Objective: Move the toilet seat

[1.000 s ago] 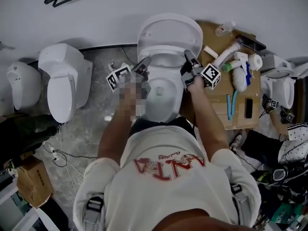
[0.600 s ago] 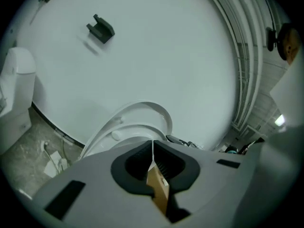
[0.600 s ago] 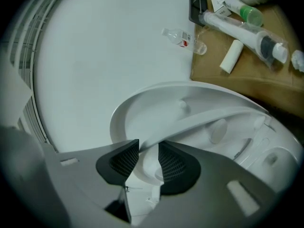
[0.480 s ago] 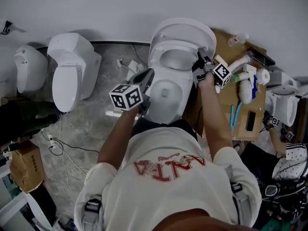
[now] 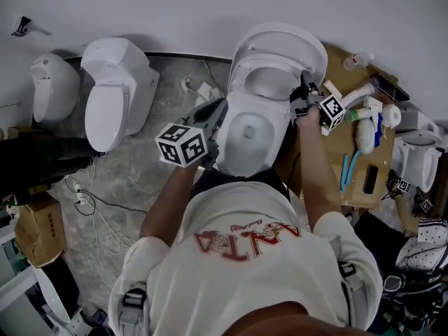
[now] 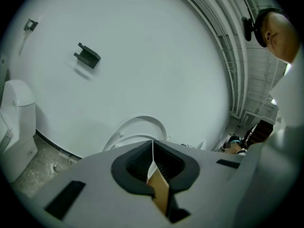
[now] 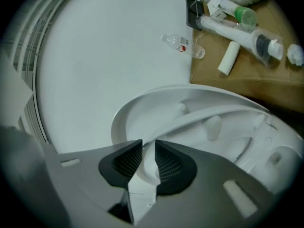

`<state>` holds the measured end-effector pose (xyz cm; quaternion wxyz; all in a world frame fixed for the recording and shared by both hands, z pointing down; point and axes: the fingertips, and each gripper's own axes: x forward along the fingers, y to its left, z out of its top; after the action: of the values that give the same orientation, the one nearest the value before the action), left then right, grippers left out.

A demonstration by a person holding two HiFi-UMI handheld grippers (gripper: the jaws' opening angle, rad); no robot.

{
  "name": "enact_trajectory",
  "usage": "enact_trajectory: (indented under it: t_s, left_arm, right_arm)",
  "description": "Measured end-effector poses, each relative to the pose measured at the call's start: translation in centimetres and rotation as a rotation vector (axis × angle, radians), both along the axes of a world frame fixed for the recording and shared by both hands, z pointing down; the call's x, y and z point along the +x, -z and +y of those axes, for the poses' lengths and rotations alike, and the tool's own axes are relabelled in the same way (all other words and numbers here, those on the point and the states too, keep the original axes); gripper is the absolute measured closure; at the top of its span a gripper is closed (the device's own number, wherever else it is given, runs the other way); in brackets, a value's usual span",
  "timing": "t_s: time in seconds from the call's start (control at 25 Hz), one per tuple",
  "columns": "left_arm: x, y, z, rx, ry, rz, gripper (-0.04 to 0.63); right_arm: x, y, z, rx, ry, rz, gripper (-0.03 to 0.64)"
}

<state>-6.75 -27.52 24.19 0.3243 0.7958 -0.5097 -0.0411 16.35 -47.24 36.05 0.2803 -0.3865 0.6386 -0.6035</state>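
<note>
Floor (image 5: 119, 187): toilet seat (image 5: 246, 82), neighbouring toilet (image 5: 115, 100), cardboard (image 5: 355, 191)

You wear a white short-sleeved T-shirt (image 5: 245, 275) with red lettering (image 5: 248, 240) across it, in the lower middle of the head view. Grey straps with dark buckles (image 5: 133, 303) sit at the shirt's lower left and lower right. Your left gripper (image 5: 217, 109) and right gripper (image 5: 302, 88) each carry a white cube (image 5: 182, 144) printed with black square markers. In the gripper views both show pale grey bodies and black ribbed pads (image 6: 137, 163).
</note>
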Motion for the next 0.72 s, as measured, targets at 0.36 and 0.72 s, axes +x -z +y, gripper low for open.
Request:
enact_trajectory:
  t_s: [0.36, 0.72]
  left_arm:
    - [0.8, 2.6, 0.5, 0.097, -0.089, -0.080, 0.580]
    - [2.5, 6.9, 1.8, 0.212, -0.206, -0.134, 0.580]
  right_arm:
    - [0.9, 3.1, 6.2, 0.103, 0.029, 0.126, 0.614]
    - [2.8, 10.2, 13.9, 0.272, -0.017, 0.429, 0.615]
